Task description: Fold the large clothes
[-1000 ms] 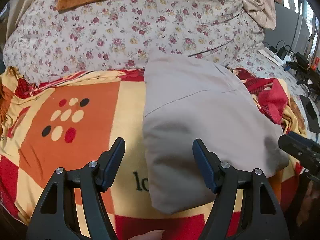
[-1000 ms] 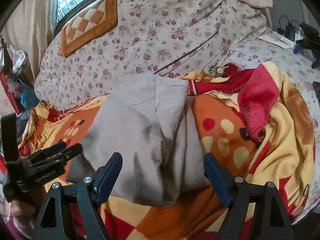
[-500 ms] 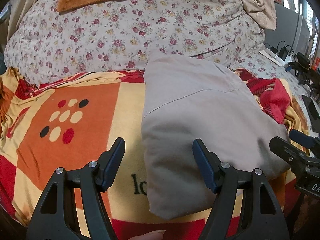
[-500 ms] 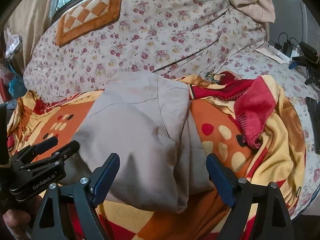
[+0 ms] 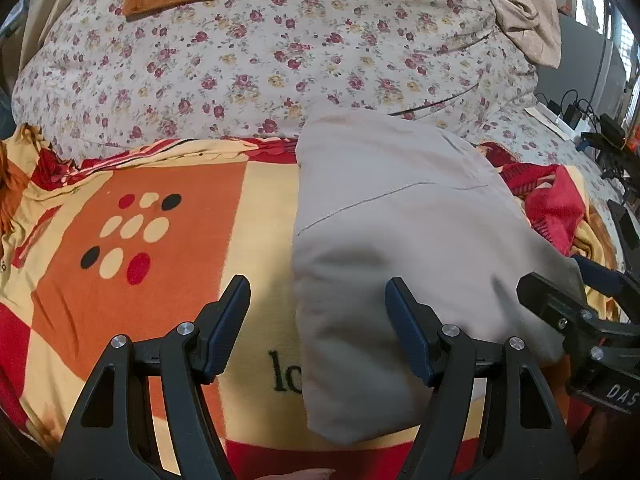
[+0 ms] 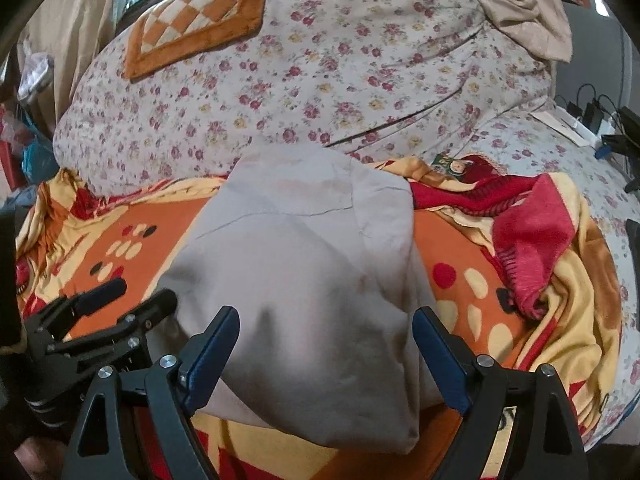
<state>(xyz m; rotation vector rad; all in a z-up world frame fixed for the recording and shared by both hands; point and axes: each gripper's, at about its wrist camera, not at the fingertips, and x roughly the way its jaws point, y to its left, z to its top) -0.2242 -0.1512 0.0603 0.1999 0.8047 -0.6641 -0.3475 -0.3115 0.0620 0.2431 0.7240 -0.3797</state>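
Observation:
A folded grey-beige garment [image 5: 400, 240] lies on an orange, yellow and red blanket [image 5: 132, 232]. It also shows in the right wrist view [image 6: 304, 280]. My left gripper [image 5: 318, 324] is open and empty, low over the garment's near left edge. My right gripper [image 6: 326, 356] is open and empty over the garment's near end. The right gripper shows at the right edge of the left wrist view [image 5: 576, 312]. The left gripper shows at the lower left of the right wrist view [image 6: 108, 312].
A big floral duvet [image 5: 280, 52] is piled behind the garment, with an orange checked mat [image 6: 192, 24] on top. A bunched red blanket fold [image 6: 528, 240] lies right of the garment. Cables and chargers [image 5: 592, 128] sit at the far right.
Both grippers stay open. The right gripper has shifted a little toward the left one over the garment's near end. The garment has not moved.

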